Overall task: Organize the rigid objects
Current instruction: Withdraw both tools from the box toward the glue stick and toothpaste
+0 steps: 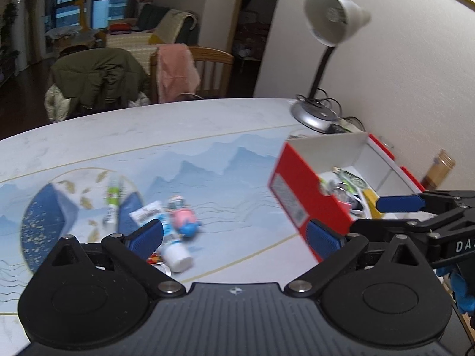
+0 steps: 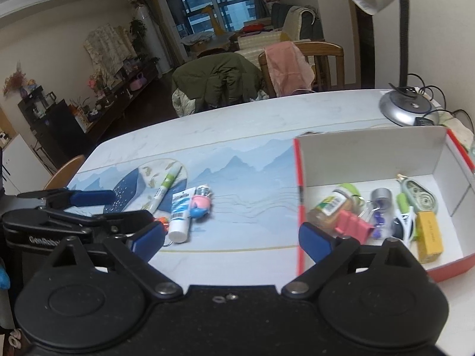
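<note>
clearly the left gripper (image 1: 234, 234), jaws wide and empty like the right gripper's (image 2: 231, 237), sits nearer the white tube (image 2: 180, 213), lying lengthwise just ahead.

A red cardboard box with a white inside (image 2: 371, 154) stands open on the table's right side, holding a green-labelled glass jar (image 2: 332, 207), a pink comb-like clip (image 2: 353, 225), a clear bottle with purple bits (image 2: 380, 210) and a yellow rectangular block (image 2: 429, 234). Left of it, well apart, lie a white tube with a blue label (image 2: 181, 213), a pink-and-blue toy figure (image 2: 200, 204) touching the tube's side, and a green-and-white pen (image 2: 166, 187).
</note>
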The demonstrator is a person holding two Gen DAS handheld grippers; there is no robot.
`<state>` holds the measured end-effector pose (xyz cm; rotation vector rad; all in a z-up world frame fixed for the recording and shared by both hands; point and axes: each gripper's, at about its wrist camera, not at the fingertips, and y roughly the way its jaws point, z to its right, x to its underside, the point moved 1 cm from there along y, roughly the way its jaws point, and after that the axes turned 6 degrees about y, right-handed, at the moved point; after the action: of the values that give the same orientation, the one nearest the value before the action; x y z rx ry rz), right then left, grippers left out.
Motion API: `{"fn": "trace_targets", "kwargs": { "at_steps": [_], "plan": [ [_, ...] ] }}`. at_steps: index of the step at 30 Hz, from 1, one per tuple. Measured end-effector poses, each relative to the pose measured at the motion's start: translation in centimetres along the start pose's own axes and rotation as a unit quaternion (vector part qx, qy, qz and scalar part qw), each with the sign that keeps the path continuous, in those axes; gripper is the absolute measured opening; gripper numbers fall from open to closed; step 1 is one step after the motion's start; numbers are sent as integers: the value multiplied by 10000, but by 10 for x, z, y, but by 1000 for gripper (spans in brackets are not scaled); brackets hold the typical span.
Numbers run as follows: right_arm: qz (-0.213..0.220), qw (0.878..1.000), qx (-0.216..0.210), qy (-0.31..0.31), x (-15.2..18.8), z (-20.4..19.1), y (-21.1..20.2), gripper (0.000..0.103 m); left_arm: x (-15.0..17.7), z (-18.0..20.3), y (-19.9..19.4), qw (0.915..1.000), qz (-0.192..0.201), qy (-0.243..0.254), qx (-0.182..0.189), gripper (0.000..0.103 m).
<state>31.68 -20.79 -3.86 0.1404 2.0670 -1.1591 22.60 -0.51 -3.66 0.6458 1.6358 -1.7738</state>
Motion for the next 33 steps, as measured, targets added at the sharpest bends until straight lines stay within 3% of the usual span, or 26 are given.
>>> {"fn": "trace_targets", "kwargs": {
  "at_steps": [16,28,33],
  "plan": [
    [-457,9989,-10,-141,-3,-63,66,96,20,-114,22,9947,63,-772,-680,103],
    [-804,9961,262,-264,-10,-74,129,89,21,-152,68,9916,15,-690,-1098,103],
    [-962,9941,411,-293,-13,-71,157,83,20,-158,92,9933,-138,-677,-925,103]
  ]
}}
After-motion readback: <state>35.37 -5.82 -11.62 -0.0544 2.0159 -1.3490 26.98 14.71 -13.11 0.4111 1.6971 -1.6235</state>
